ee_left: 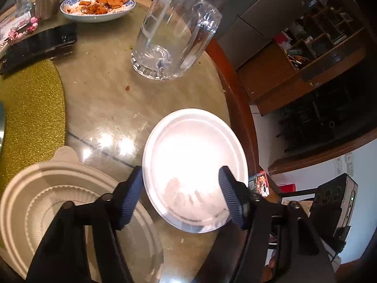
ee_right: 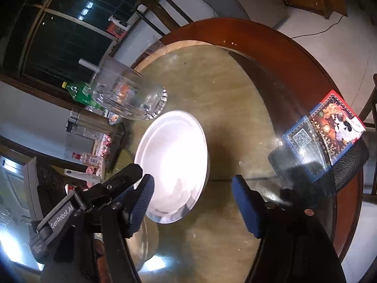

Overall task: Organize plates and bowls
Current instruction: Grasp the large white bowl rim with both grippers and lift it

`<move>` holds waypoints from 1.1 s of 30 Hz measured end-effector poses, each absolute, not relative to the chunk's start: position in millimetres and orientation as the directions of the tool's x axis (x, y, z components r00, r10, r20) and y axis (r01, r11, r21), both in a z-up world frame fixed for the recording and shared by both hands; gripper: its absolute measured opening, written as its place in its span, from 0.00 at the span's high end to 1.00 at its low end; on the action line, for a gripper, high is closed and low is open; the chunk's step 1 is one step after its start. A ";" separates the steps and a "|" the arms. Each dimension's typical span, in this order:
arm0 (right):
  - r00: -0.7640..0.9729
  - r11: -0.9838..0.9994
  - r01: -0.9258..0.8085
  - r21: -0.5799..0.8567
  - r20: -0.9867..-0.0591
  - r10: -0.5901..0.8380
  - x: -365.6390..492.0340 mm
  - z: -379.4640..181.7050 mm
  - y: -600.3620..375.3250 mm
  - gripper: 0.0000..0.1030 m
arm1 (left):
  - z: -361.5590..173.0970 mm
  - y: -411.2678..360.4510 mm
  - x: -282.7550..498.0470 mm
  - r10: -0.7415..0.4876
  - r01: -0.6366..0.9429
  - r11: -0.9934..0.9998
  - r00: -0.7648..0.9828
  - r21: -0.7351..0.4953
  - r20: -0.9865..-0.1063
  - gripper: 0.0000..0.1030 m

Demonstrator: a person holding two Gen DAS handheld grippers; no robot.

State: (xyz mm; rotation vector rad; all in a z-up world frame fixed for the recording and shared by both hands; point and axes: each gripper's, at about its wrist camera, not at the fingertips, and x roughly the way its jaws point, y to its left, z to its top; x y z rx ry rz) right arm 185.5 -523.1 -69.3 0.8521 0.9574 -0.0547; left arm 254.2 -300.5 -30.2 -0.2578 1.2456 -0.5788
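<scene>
A small white plate [ee_left: 190,155] lies on the glass-topped round table near its edge. It also shows in the right wrist view [ee_right: 174,162]. My left gripper [ee_left: 181,197] is open and empty, hovering above the plate's near rim. A cream ribbed plastic bowl [ee_left: 35,200] sits at the lower left, partly under the left finger. My right gripper [ee_right: 193,204] is open and empty, its left finger over the plate's near rim. The other gripper [ee_right: 77,210] shows at the left of the right wrist view.
A clear glass mug [ee_left: 174,33] stands beyond the plate; it also shows in the right wrist view [ee_right: 124,96]. A blue-patterned dish with food scraps [ee_left: 97,6], a black phone [ee_left: 37,47] and a gold placemat [ee_left: 28,108] lie to the left. A colourful box [ee_right: 325,132] rests by the table rim [ee_right: 294,54].
</scene>
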 end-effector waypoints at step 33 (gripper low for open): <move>0.633 0.858 0.125 0.499 -0.705 0.318 140.5 -7.8 -393.6 0.84 | 25.1 -194.4 170.3 -0.394 0.279 0.915 0.471 -0.290 -0.789 0.85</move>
